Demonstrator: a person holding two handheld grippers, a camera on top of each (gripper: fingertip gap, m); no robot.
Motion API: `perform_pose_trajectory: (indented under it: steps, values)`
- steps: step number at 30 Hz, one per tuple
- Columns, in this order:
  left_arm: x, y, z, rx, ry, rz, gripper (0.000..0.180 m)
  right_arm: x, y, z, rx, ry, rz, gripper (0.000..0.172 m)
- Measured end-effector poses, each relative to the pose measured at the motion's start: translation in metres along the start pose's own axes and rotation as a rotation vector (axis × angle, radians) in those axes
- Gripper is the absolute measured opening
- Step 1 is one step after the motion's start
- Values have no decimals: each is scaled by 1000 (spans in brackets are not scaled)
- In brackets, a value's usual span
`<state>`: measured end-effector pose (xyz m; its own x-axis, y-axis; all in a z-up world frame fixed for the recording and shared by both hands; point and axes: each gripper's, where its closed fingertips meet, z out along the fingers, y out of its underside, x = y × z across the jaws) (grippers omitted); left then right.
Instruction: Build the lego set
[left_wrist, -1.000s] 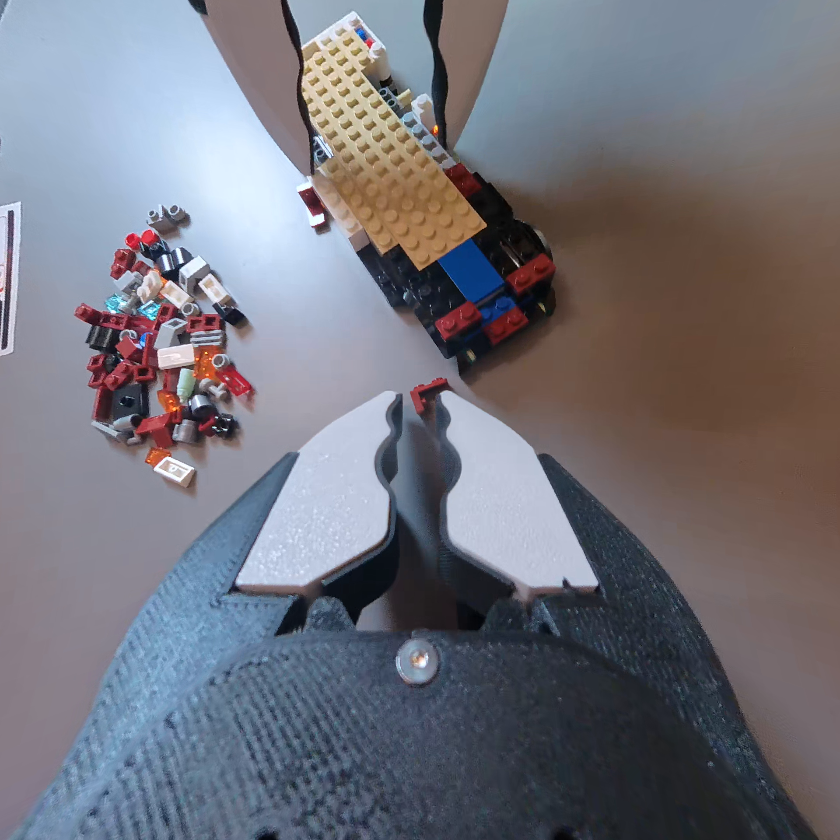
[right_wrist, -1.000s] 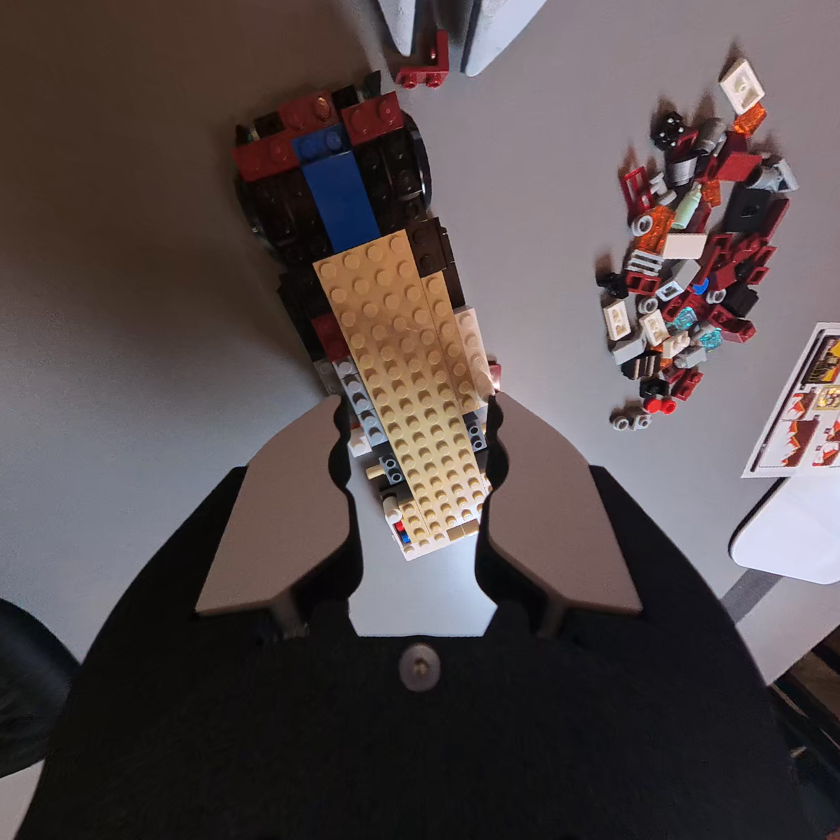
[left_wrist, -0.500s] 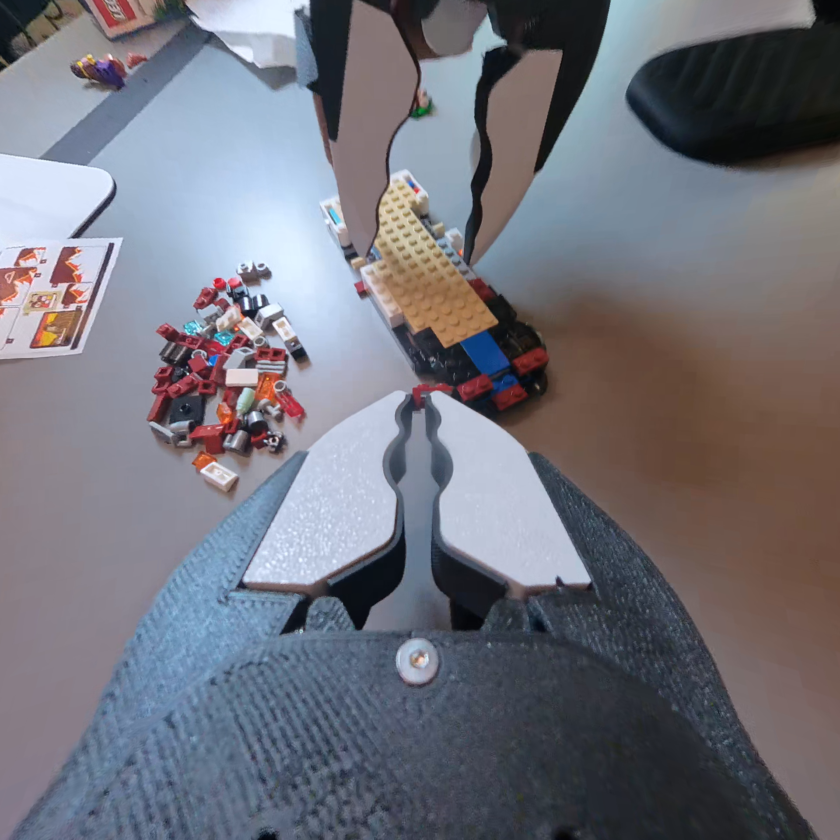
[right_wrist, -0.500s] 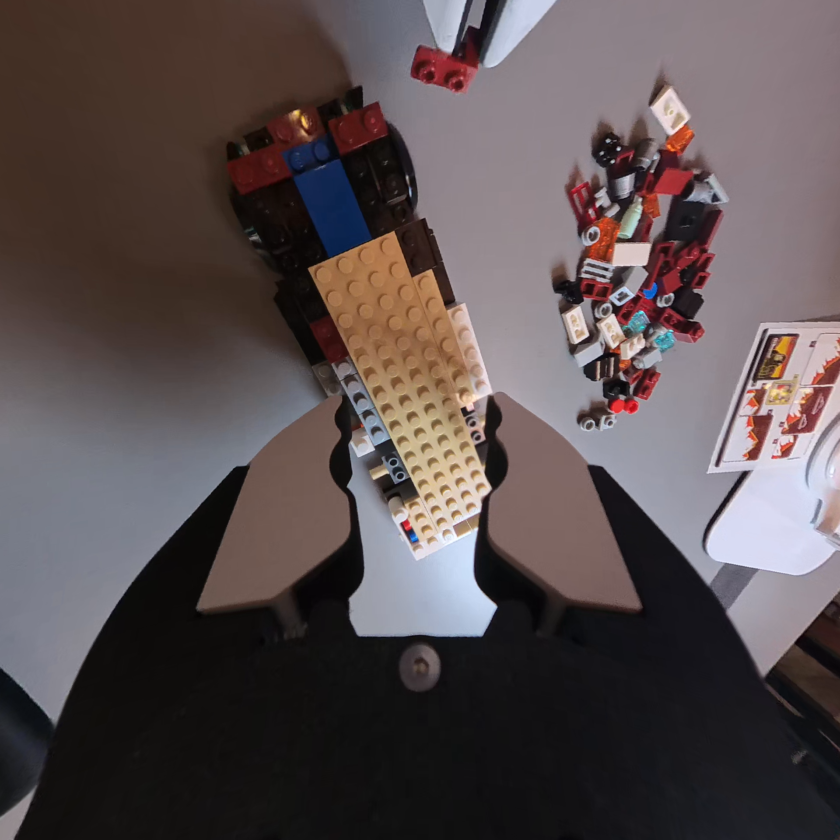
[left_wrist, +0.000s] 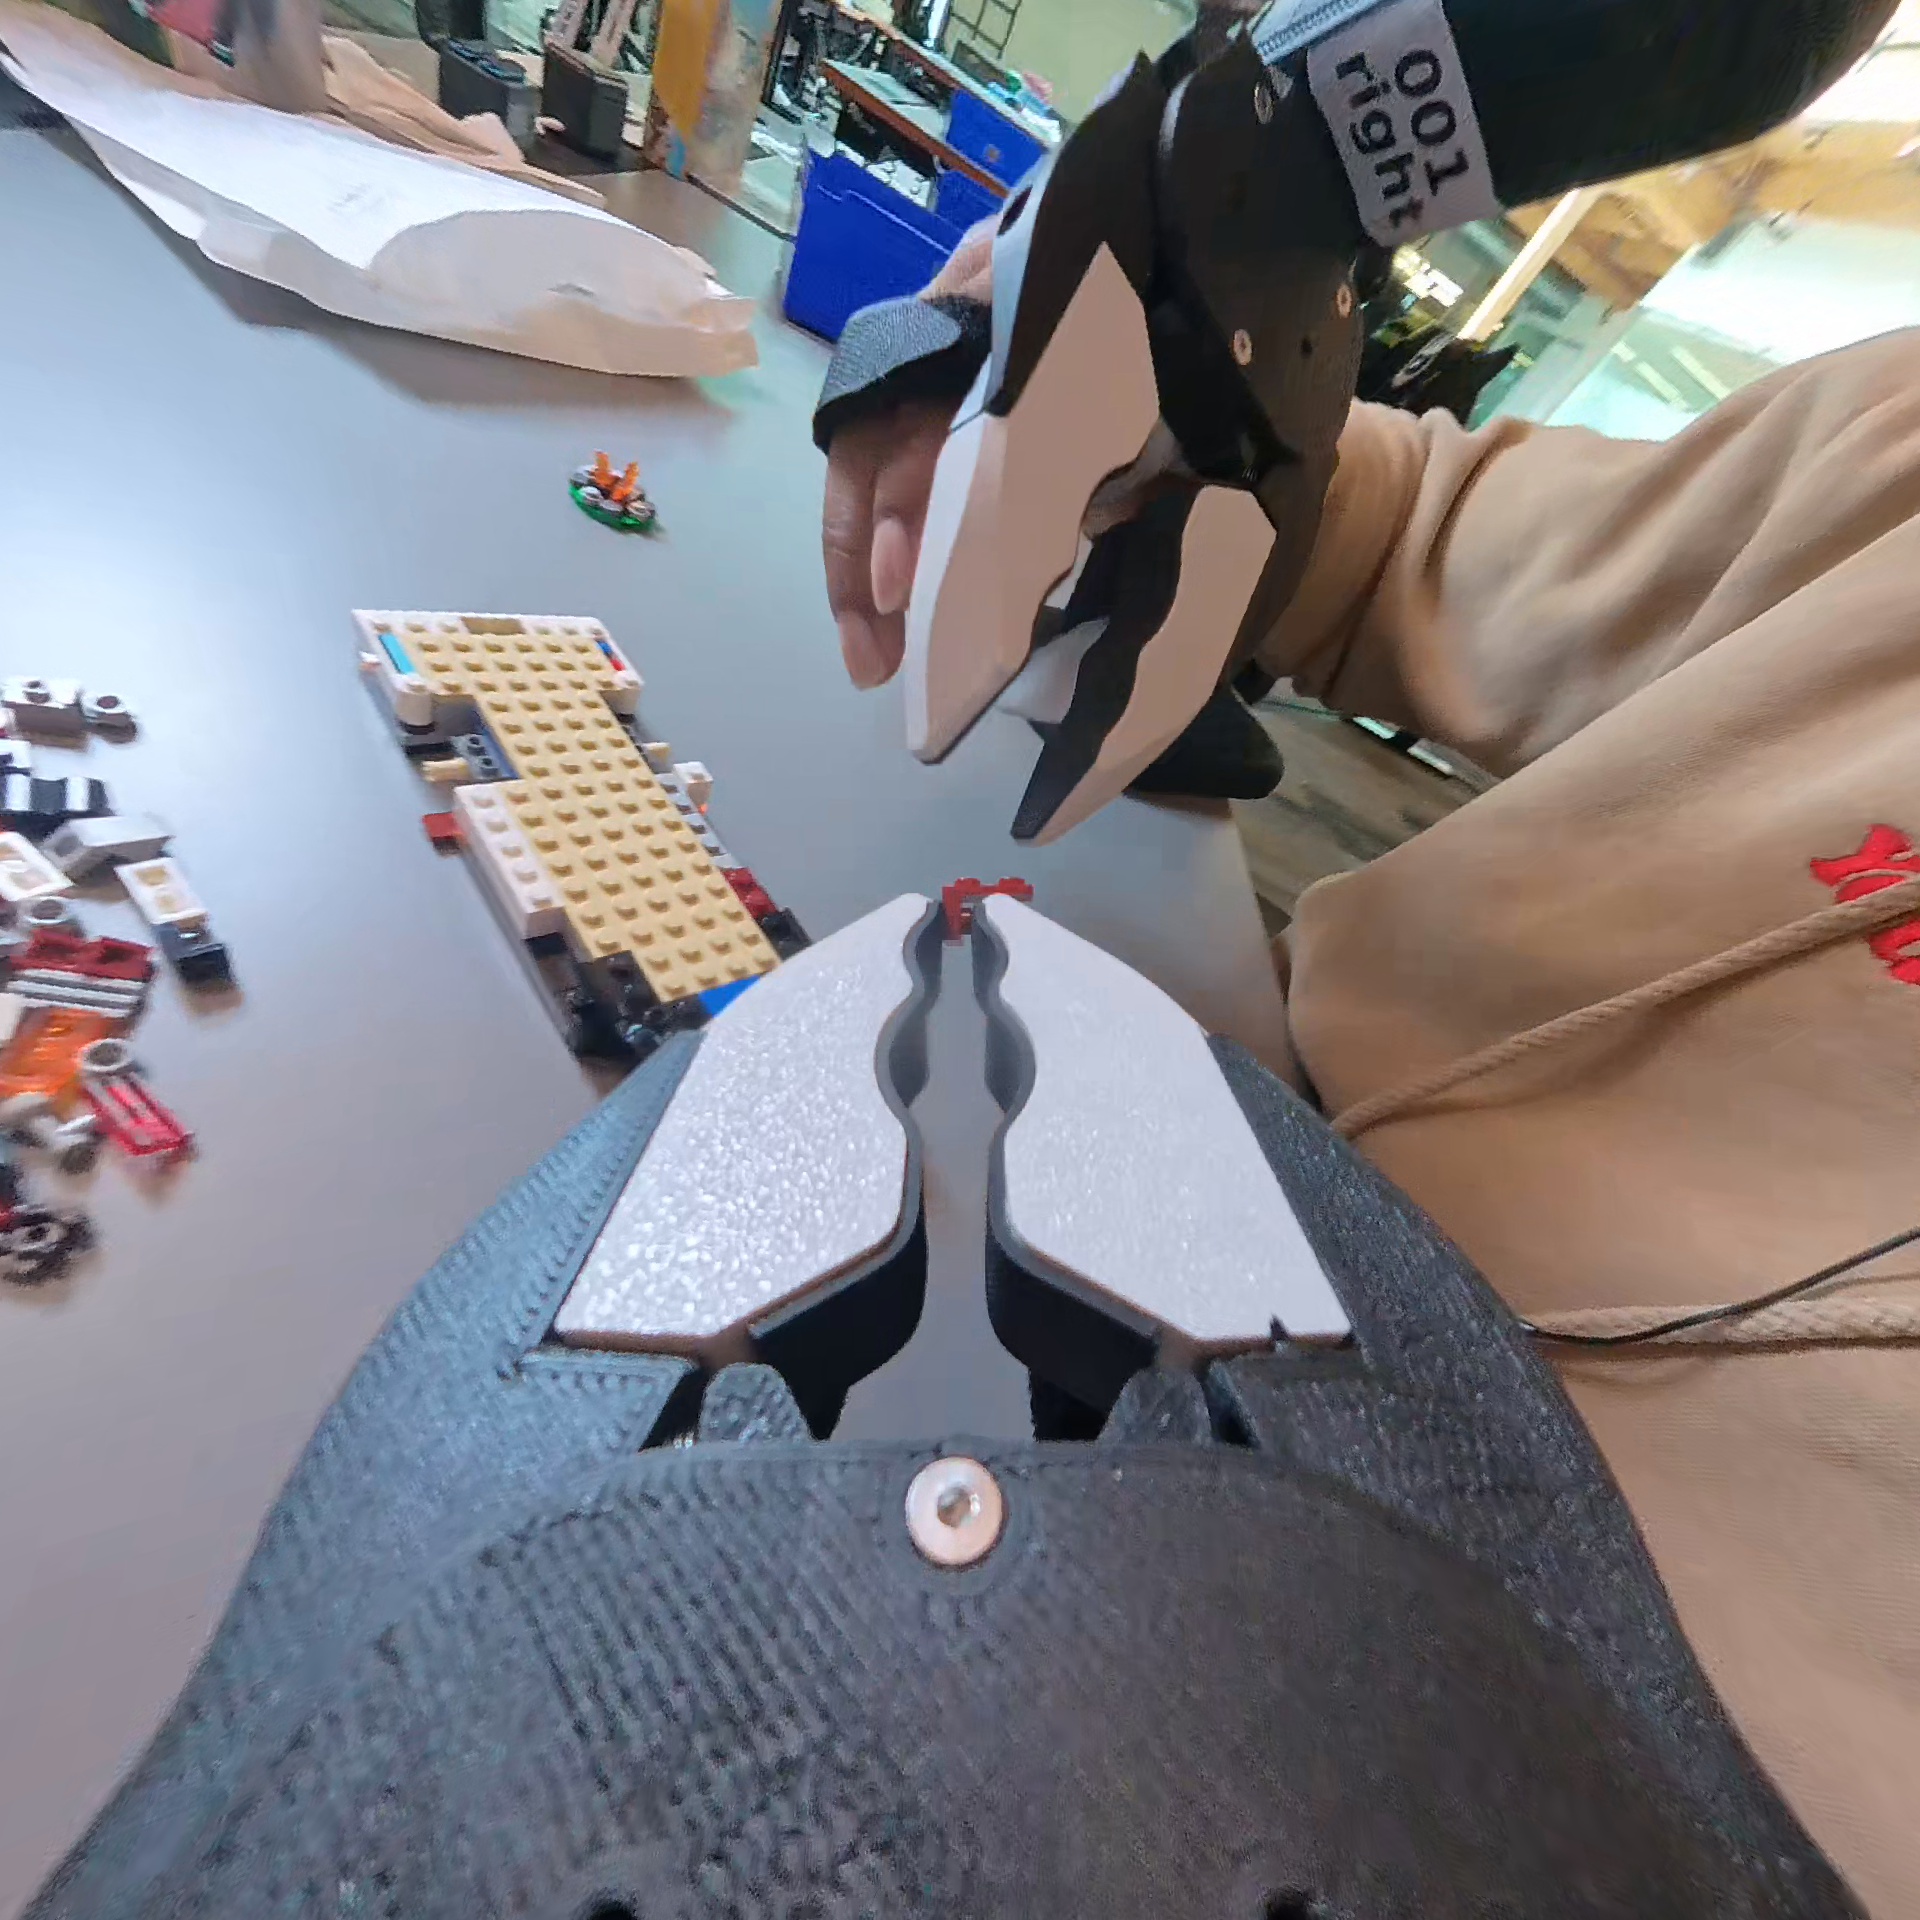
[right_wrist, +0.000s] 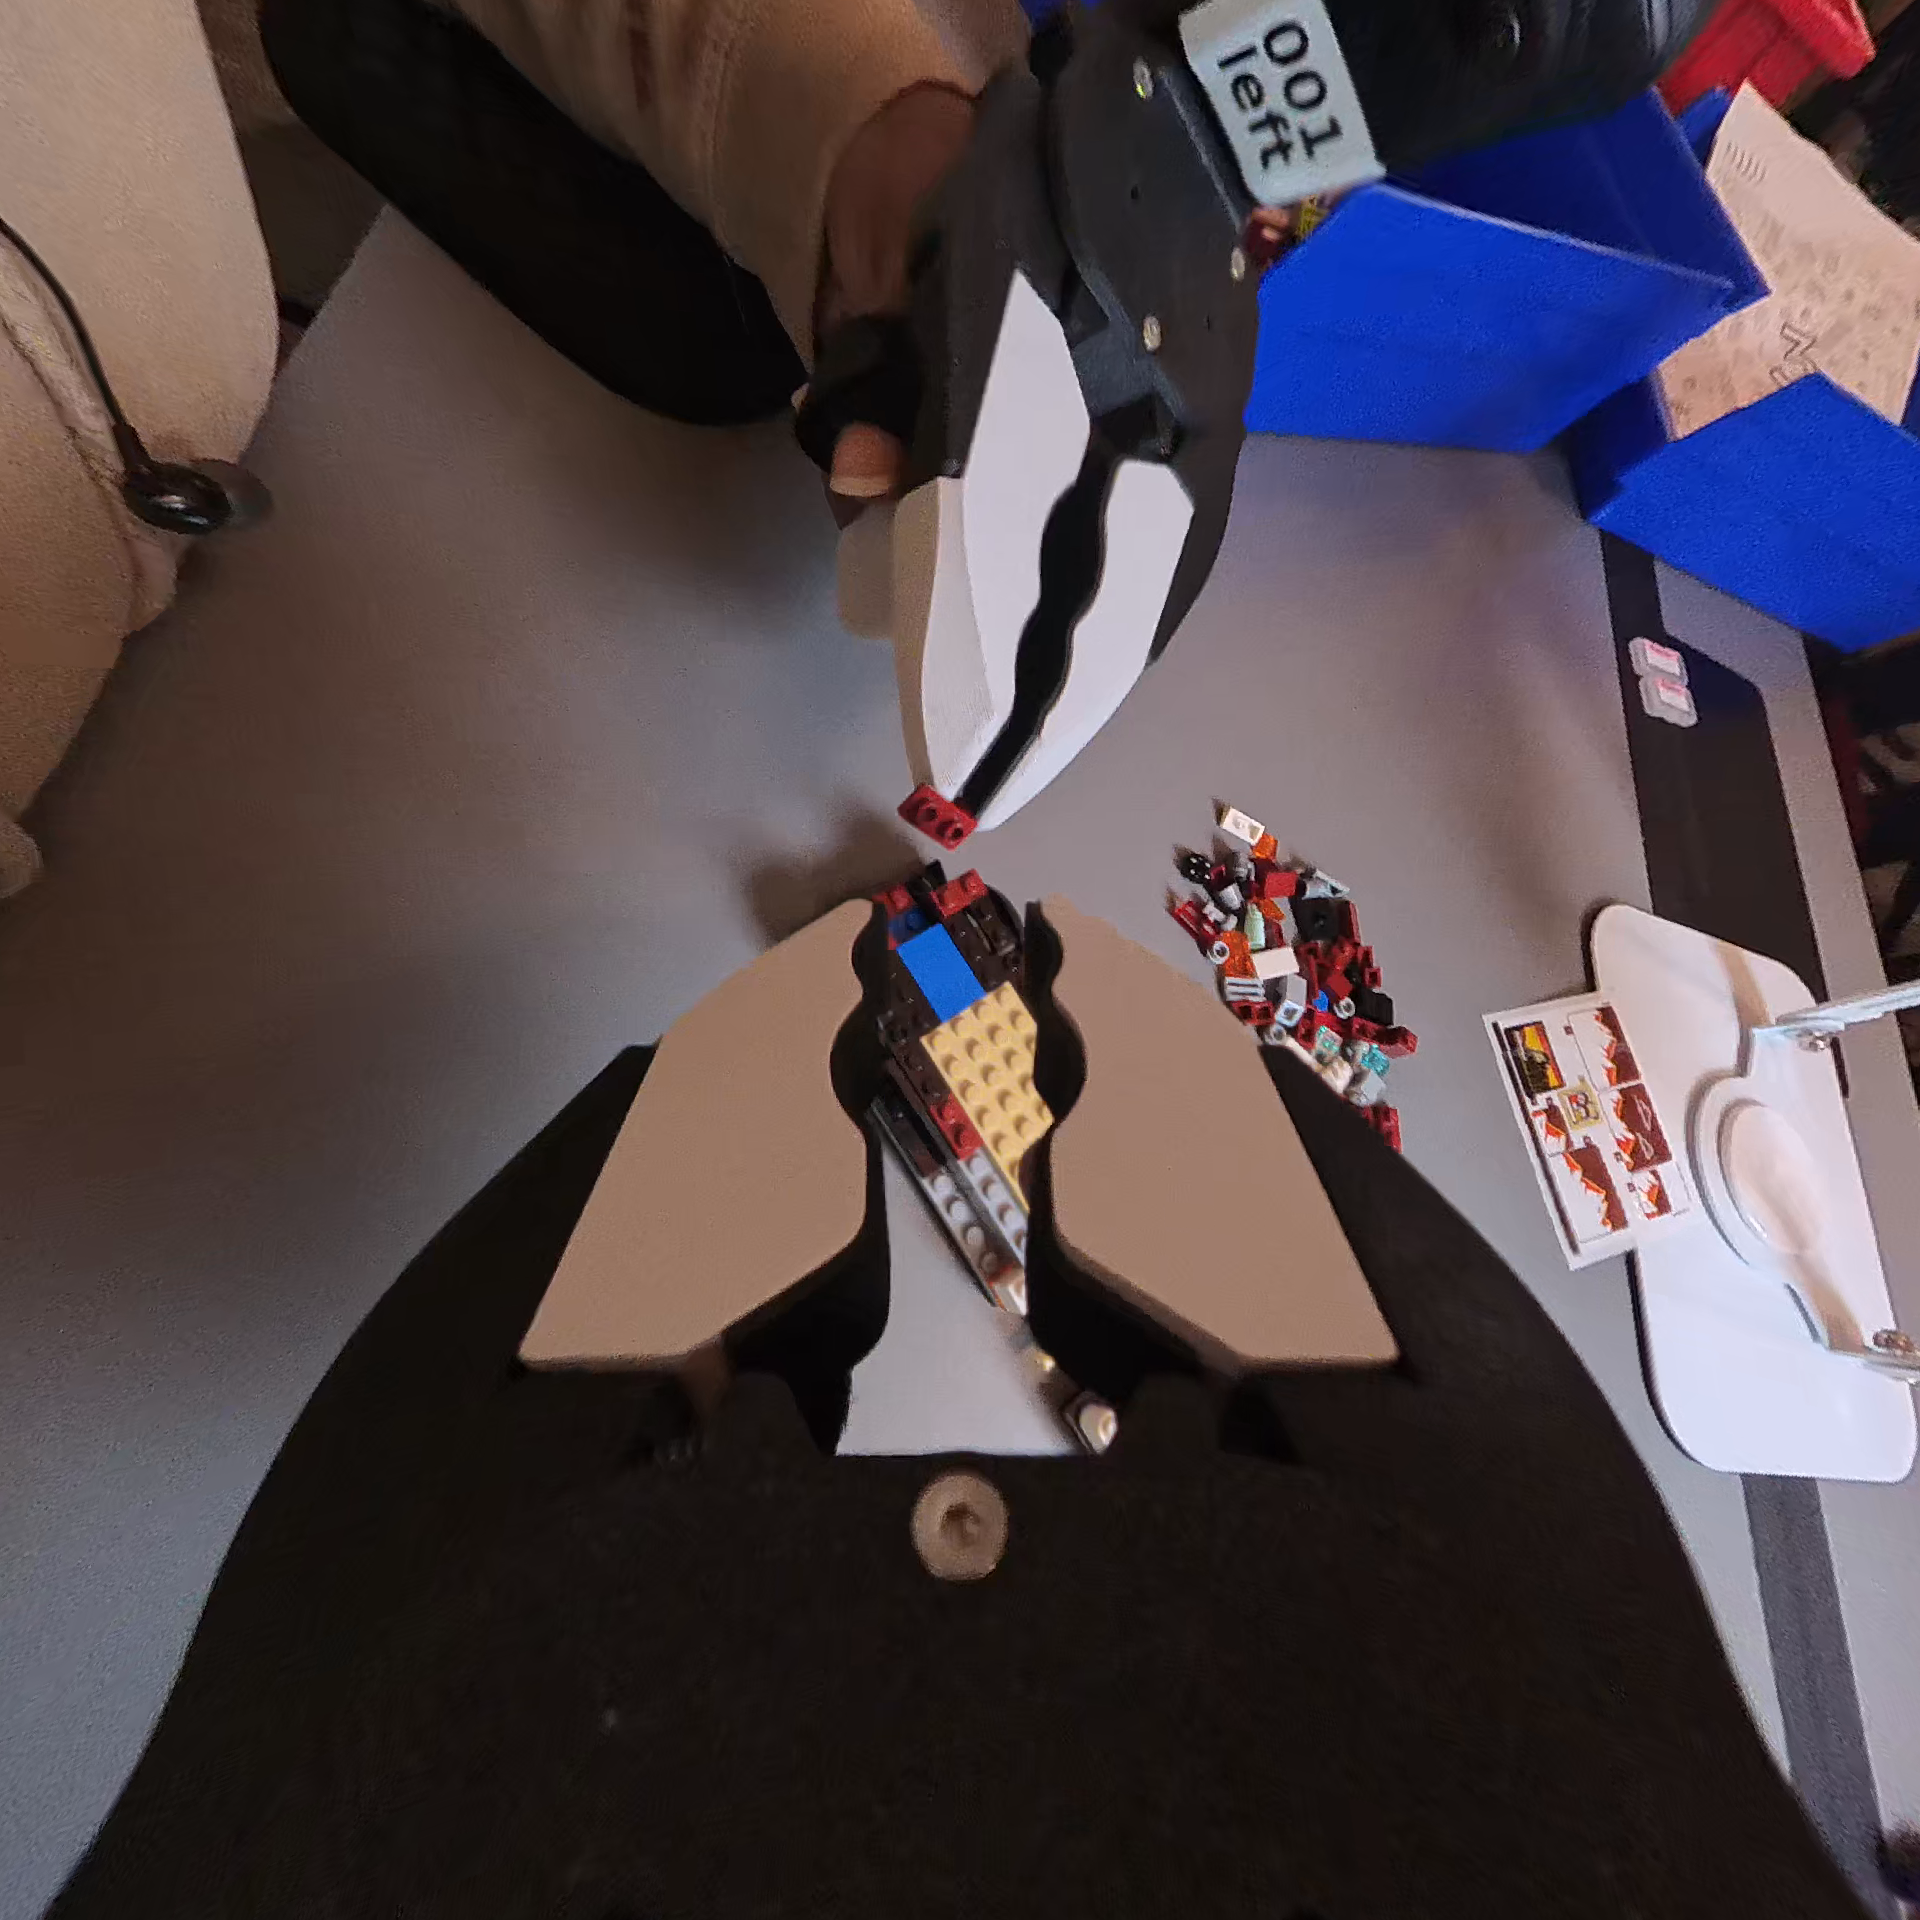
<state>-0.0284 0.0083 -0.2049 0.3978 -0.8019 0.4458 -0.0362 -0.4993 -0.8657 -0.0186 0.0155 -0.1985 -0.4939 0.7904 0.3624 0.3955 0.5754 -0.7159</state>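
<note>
The left gripper (left_wrist: 964, 914) pinches a small red brick (left_wrist: 977, 902) at its fingertips above the grey table (left_wrist: 312, 1195), the right gripper (right_wrist: 951, 920) hangs partly spread and bare over the tan-topped brick model (left_wrist: 582, 821) (loose bricks (right_wrist: 1299, 977) heaped at its three o'clock).

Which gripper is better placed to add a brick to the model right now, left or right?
Left, probably. The left gripper already pinches a small red brick near the brick model; the right gripper hangs above it, holding nothing.
</note>
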Motion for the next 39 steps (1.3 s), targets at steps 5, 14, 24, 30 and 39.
perform_pose_trajectory:
  steps: [5, 14, 24, 30, 39]
  values:
    - [7, 1, 6, 7, 47, -44, 6, -7, -8, 2, 22, -18, -19, 22]
    - [7, 0, 5, 18, 59, -63, 5, -7, -9, 5, 25, -42, -11, 17]
    - [8, -3, 2, 37, 88, -101, 5, -5, -10, 2, 30, -40, -15, 20]
    - [10, -4, 2, 40, 106, -122, 5, -8, -19, 6, 29, -54, -85, 19]
    - [9, 1, 4, 15, 122, -168, 5, -12, -16, 13, -8, -27, -174, 9]
